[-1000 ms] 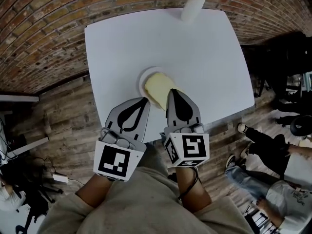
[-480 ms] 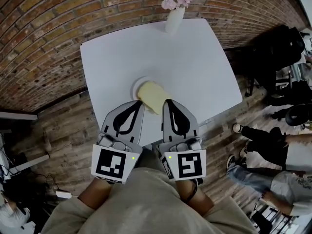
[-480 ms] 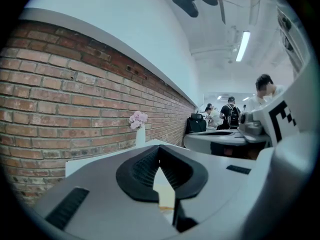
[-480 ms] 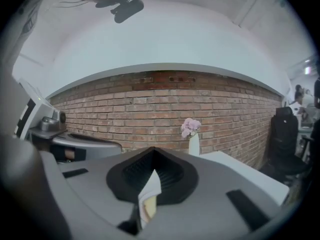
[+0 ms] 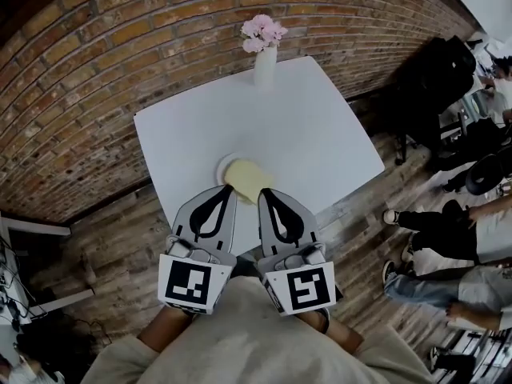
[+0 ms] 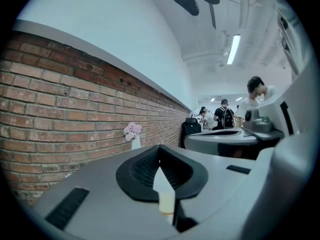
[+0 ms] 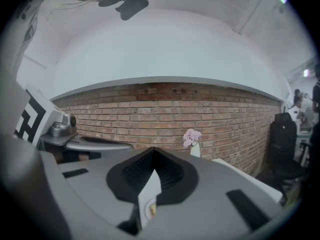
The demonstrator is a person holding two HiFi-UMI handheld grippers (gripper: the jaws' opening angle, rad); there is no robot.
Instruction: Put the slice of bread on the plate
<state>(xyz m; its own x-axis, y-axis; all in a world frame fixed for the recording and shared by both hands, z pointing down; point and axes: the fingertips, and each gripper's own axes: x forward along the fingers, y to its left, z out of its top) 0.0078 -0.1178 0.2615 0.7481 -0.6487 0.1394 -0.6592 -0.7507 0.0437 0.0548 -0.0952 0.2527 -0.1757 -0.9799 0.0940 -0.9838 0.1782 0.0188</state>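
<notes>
A pale yellow slice of bread [image 5: 246, 178] lies on the small white plate [image 5: 223, 166] near the front edge of the white table [image 5: 320, 126]. Both grippers are held side by side above that edge, close to the head camera. The left gripper [image 5: 229, 189] has its tip over the plate's near rim, and the right gripper [image 5: 262, 192] has its tip beside the bread's near corner. Both pairs of jaws are shut with nothing held. In the left gripper view [image 6: 160, 148] and the right gripper view [image 7: 152, 153] the pads meet at the tip, pointing about level at the brick wall.
A white vase of pink flowers [image 5: 263, 54] stands at the table's far edge, against the brick wall [image 5: 96, 70]. Seated people's legs [image 5: 436, 222] and dark chairs [image 5: 440, 70] are to the right. Wooden floor surrounds the table.
Both grippers have risen toward the head camera, still shut, so the table now looks smaller and lower. The bread stays on the plate.
</notes>
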